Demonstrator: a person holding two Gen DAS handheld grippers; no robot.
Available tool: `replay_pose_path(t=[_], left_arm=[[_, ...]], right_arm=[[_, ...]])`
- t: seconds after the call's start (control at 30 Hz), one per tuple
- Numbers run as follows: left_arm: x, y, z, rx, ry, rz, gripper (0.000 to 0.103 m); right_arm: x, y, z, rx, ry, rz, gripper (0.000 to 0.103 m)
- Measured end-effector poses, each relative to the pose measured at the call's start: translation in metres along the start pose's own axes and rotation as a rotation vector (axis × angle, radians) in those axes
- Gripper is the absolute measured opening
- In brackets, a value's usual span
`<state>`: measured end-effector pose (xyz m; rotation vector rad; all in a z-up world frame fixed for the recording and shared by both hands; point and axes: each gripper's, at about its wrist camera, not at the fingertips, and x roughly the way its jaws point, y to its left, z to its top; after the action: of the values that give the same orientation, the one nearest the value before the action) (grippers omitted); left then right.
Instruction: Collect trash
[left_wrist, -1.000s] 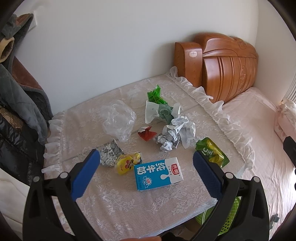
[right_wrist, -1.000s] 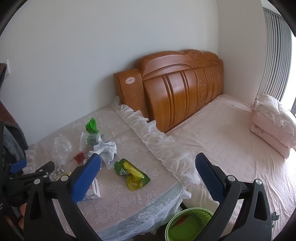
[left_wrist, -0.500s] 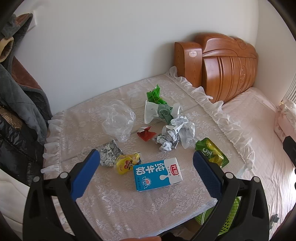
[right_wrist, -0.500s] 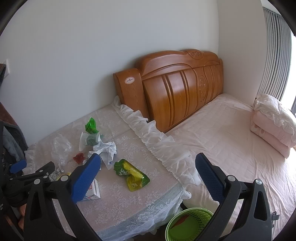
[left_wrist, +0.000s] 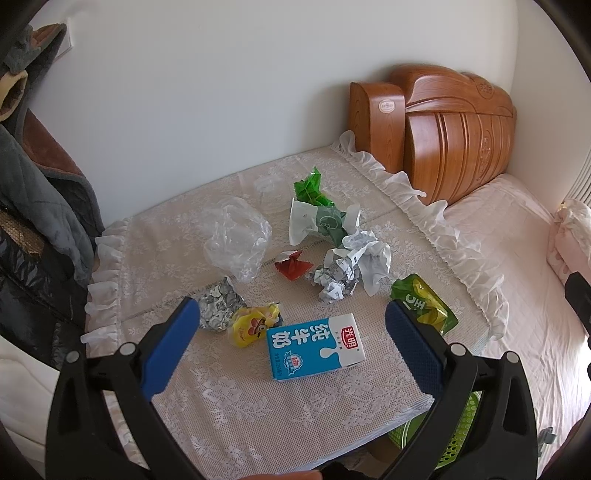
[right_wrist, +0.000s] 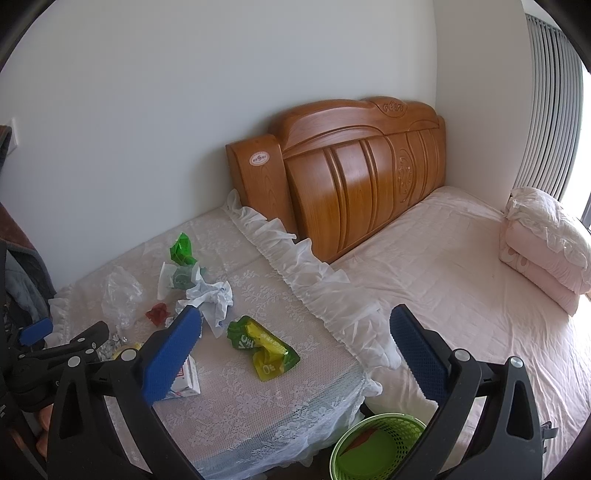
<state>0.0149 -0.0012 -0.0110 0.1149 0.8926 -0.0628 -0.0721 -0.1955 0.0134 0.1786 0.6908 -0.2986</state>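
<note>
Trash lies on a lace-covered table (left_wrist: 258, 398): a blue-and-white milk carton (left_wrist: 314, 346), a yellow snack wrapper (left_wrist: 254, 323), a silver foil wrapper (left_wrist: 218, 308), a clear plastic bag (left_wrist: 236, 238), a red wrapper (left_wrist: 292, 265), crumpled white paper (left_wrist: 351, 269), a green-and-white bag (left_wrist: 317, 221) and a green-yellow pouch (left_wrist: 424, 306) (right_wrist: 264, 347). My left gripper (left_wrist: 291, 339) hovers open above the carton, empty. My right gripper (right_wrist: 295, 350) is open and empty, above the table's right edge. A green mesh bin (right_wrist: 376, 443) stands on the floor below.
A wooden headboard (right_wrist: 354, 173) and a bed with a pink sheet (right_wrist: 461, 280) lie to the right, with folded pink bedding (right_wrist: 543, 251) on it. Dark coats (left_wrist: 33, 206) hang at the left. A white wall closes the back.
The left gripper has eased slightly forward and left over the table; the trash sits a little lower in its view. The right view has barely shifted.
</note>
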Motion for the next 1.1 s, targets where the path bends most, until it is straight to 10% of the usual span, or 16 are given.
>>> replay_pose_path(t=[1.1], left_arm=[[0.024, 0.014, -0.012, 0.022, 0.052, -0.064, 0.097]], right_arm=[[0.027, -0.003, -0.010, 0.003, 0.078, 0.014, 0.101]])
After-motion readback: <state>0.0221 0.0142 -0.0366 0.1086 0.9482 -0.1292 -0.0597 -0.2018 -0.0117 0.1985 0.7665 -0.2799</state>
